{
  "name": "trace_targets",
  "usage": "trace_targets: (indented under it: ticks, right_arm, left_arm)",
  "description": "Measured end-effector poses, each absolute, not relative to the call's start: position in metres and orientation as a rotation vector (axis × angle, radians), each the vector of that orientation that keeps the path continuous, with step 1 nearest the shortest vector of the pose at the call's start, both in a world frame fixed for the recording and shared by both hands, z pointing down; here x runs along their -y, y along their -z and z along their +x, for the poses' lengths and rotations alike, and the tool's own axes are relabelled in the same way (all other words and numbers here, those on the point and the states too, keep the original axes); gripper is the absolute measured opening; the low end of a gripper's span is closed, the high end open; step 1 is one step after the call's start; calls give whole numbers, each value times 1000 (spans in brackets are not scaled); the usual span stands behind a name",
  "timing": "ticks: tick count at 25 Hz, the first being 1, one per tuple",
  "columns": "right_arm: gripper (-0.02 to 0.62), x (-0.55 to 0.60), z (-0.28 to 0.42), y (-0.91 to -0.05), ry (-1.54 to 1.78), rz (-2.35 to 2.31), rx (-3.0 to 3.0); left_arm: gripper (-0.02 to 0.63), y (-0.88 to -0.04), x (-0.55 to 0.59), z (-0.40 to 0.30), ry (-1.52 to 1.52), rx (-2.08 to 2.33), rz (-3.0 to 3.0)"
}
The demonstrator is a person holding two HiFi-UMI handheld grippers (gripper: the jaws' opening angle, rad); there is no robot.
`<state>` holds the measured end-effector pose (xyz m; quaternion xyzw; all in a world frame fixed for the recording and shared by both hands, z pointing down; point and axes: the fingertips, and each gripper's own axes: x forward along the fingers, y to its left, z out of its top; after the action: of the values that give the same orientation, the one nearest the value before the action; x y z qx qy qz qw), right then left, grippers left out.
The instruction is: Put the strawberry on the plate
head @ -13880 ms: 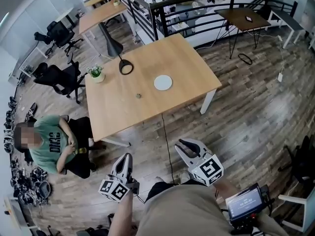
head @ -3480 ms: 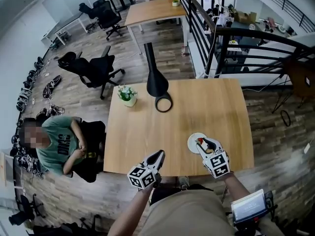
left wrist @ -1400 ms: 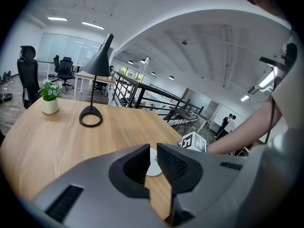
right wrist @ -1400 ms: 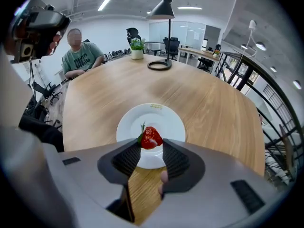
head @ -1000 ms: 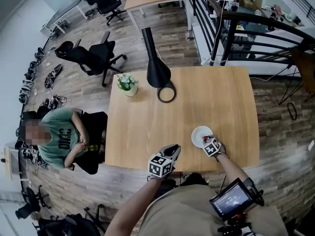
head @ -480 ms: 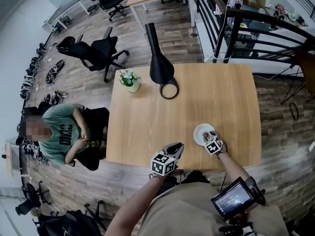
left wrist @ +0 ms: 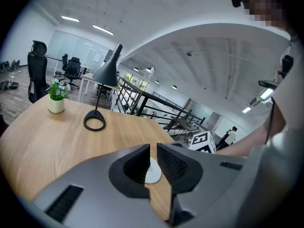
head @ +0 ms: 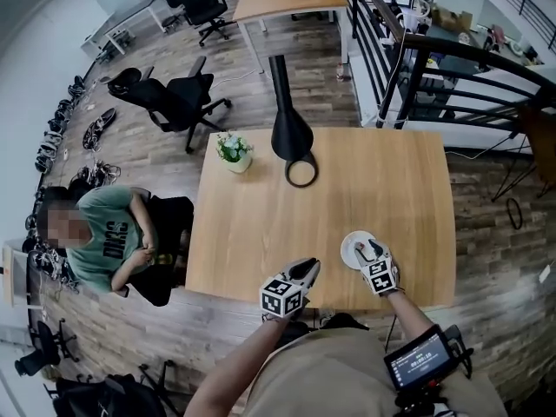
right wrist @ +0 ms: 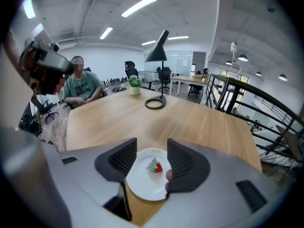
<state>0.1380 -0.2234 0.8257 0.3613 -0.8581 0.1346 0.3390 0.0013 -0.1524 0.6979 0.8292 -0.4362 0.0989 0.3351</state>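
Starting w/ the biggest: the wooden worktop (head: 261, 233) runs out ahead of both sets of jaws, and we stand at its near edge. Off its left side, well to the left of our L jaws, a person (head: 109, 241) in a green T-shirt sits on a black chair (head: 165, 259). Next, a black desk lamp (head: 291, 133) stands at the far end, well ahead of both sets of jaws, ring base flat on the wood. In the R gripper view it's almost straight beyond the jaw tips.

We hold the L gripper (head: 306, 268) (left wrist: 153, 148) over the near edge, to the left of the other one. Its jaws are all but together, just a thin slit btwn them, nothing in it. We hold the R gripper (head: 368, 248) (right wrist: 152, 148) a bit further in over the worktop. Its jaws are apart & opening, pads pressing on nothing.

A small potted plant (head: 233, 150) in a white pot stands far ahead-left of both sets of jaws, beside the lamp. The white plate (head: 350, 241) lies right under the R jaws, near the front edge. A sliver of it also shows through the L jaws' slit. Smallest, the strawberry (right wrist: 157, 166), red w/ pale green leaves, lies approx. mid-plate, below the gap btwn the R jaws & clear of both pads.
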Motion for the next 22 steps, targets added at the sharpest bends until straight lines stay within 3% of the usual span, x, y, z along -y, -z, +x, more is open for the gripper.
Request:
trace_targets:
  ticks: [15, 22]
  right_arm:
    - [198, 230, 96, -540, -64, 1111, 2737]
    - [198, 205, 72, -477, 83, 1102, 2853]
  left_arm:
    - [28, -563, 176, -57, 141, 1425, 2254]
    - [28, -531, 168, -85, 179, 1507, 2285]
